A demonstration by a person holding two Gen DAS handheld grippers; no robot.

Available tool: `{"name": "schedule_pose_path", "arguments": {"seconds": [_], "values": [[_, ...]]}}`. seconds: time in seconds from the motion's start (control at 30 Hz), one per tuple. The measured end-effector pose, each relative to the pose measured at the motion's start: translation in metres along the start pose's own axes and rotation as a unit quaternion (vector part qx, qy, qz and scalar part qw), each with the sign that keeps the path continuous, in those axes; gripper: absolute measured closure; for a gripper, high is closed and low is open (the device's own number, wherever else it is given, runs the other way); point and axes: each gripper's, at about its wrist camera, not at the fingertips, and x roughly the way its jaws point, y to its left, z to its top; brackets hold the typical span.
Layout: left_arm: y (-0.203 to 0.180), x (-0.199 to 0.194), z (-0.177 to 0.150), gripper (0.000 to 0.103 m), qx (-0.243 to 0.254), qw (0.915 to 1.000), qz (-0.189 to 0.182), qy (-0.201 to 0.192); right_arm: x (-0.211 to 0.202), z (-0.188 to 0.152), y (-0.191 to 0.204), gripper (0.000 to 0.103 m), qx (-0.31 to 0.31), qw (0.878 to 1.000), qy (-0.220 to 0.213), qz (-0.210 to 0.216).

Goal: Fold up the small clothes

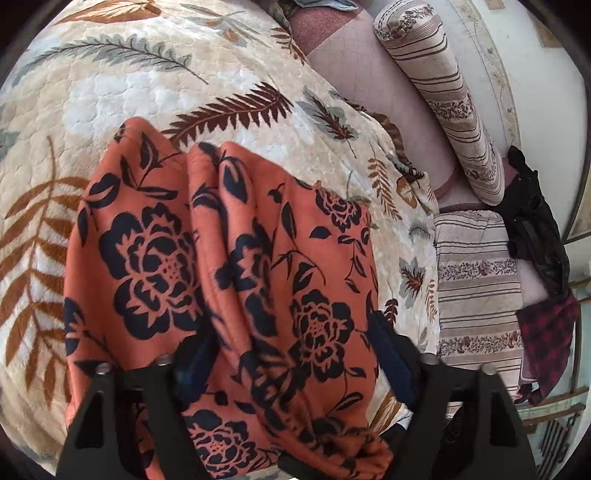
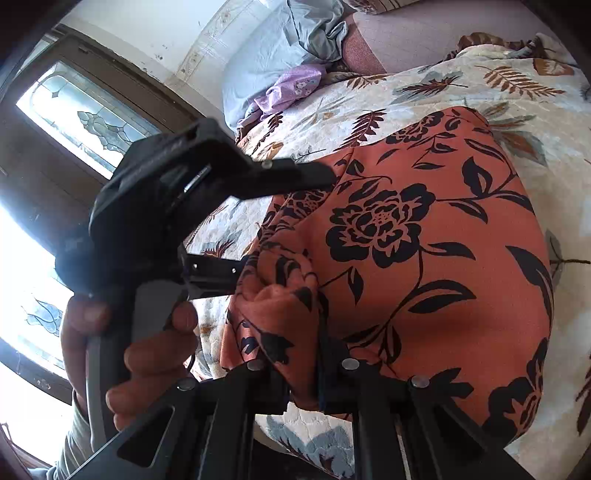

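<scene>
An orange garment with black flowers (image 1: 221,258) lies on a cream leaf-print blanket (image 1: 110,92). In the left wrist view my left gripper (image 1: 288,354) stands wide open, with the cloth bunched between its fingers and over them. In the right wrist view my right gripper (image 2: 295,354) is shut on a bunched edge of the same garment (image 2: 424,240). The left gripper (image 2: 255,229) also shows there, held by a hand, its fingers spread on either side of the garment's edge.
A striped bolster (image 1: 443,96) and a striped pillow (image 1: 476,291) lie at the right of the bed, with dark clothes (image 1: 535,221) beyond. A lilac garment (image 2: 291,88) and grey cloth (image 2: 314,33) lie at the far side. A glass door (image 2: 85,114) is behind.
</scene>
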Motion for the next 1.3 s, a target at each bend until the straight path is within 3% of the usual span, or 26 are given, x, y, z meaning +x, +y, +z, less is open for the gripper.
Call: {"name": "schedule_pose_path", "arguments": {"seconds": [0.03,0.07,0.3,0.4,0.47,0.53,0.6,0.73,0.83,0.93,1.0,1.1,1.23,1.3], "values": [[-0.003,0.003,0.003,0.076,0.009,0.9999,0.013,0.006,0.0,-0.001,0.0,0.092,-0.001,1.0,0.0,-0.003],[-0.004,0.004,0.005,0.088,0.013,0.9995,0.027,0.008,0.0,-0.001,0.001,0.092,-0.004,1.0,-0.002,-0.007],[-0.015,-0.05,-0.002,0.089,0.106,0.9901,0.036,-0.085,0.001,0.008,0.04,0.092,-0.043,0.999,-0.009,0.0],[0.028,-0.044,0.011,0.088,0.071,0.9953,0.028,-0.06,0.028,0.006,0.054,0.089,-0.064,0.998,0.015,-0.012],[0.066,-0.024,0.016,0.087,0.03,0.9982,0.047,-0.023,0.059,-0.001,0.047,0.089,-0.053,0.997,0.057,-0.02],[0.09,-0.022,0.011,0.085,0.006,0.9997,0.008,-0.024,0.073,-0.007,0.038,0.089,-0.034,0.997,0.068,-0.019],[0.088,-0.033,0.008,0.085,0.014,0.9993,0.0,-0.036,0.068,-0.007,0.039,0.089,-0.033,0.998,0.056,-0.011],[0.06,-0.047,0.011,0.085,0.066,0.9961,0.029,-0.051,0.056,-0.005,0.045,0.089,-0.044,0.998,0.045,-0.009],[0.058,-0.064,0.012,0.085,0.068,0.9951,0.015,-0.07,0.043,-0.005,0.061,0.089,-0.052,0.998,0.026,-0.001],[0.074,-0.062,0.011,0.085,0.054,0.9961,0.025,-0.066,0.05,-0.008,0.068,0.089,-0.063,0.997,0.034,-0.008],[0.095,-0.048,0.011,0.085,0.027,0.998,0.036,-0.043,0.069,-0.011,0.061,0.089,-0.057,0.997,0.05,-0.025],[0.114,-0.051,0.006,0.083,-0.002,0.9987,0.012,-0.05,0.075,-0.016,0.055,0.087,-0.047,0.998,0.047,-0.019],[0.09,-0.077,-0.006,0.082,0.032,0.9942,0.064,-0.081,0.072,-0.018,0.056,0.07,-0.048,0.998,0.04,-0.004],[0.074,-0.091,-0.017,0.081,0.05,0.993,0.054,-0.091,0.074,-0.023,0.063,0.067,-0.054,0.998,0.029,-0.003]]}}
